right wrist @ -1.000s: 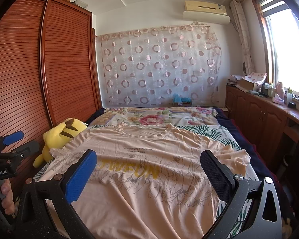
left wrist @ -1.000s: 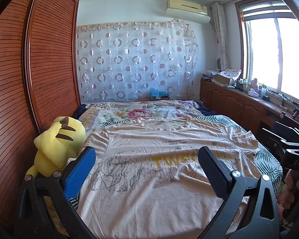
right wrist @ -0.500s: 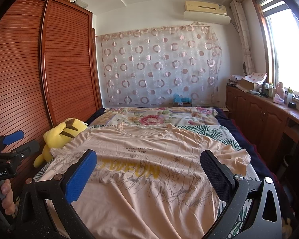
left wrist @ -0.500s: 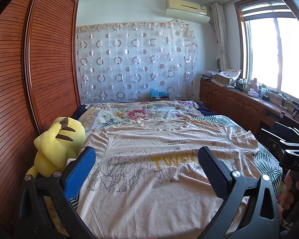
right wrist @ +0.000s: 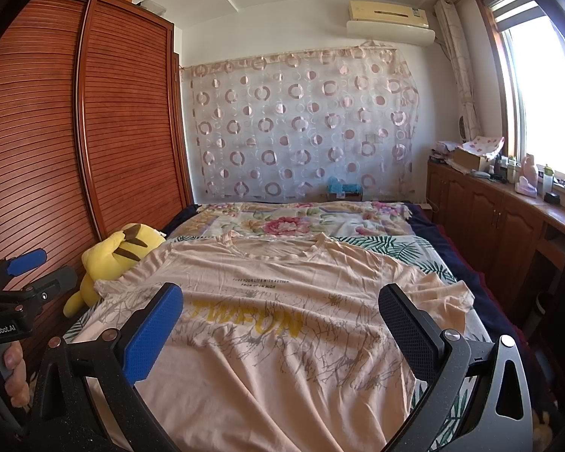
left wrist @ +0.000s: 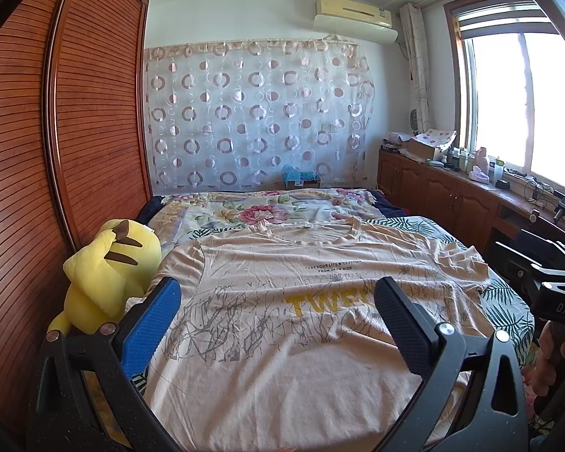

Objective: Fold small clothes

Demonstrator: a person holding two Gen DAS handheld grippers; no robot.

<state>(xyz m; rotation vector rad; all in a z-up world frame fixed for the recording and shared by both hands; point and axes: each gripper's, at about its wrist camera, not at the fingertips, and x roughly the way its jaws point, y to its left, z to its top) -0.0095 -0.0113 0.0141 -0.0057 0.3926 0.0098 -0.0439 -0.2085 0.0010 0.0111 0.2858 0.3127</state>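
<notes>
Above T-shirt spread flat on bed: left gripper, right gripper jaws spread wide, holding nothing.

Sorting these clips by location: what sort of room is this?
A home bedroom, most likely: a bed with a T-shirt spread on it, a slatted wooden wardrobe, and a plush toy.

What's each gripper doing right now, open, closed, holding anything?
Left gripper: open, holding nothing, above the T-shirt.
Right gripper: open, holding nothing, above the same T-shirt.
</notes>
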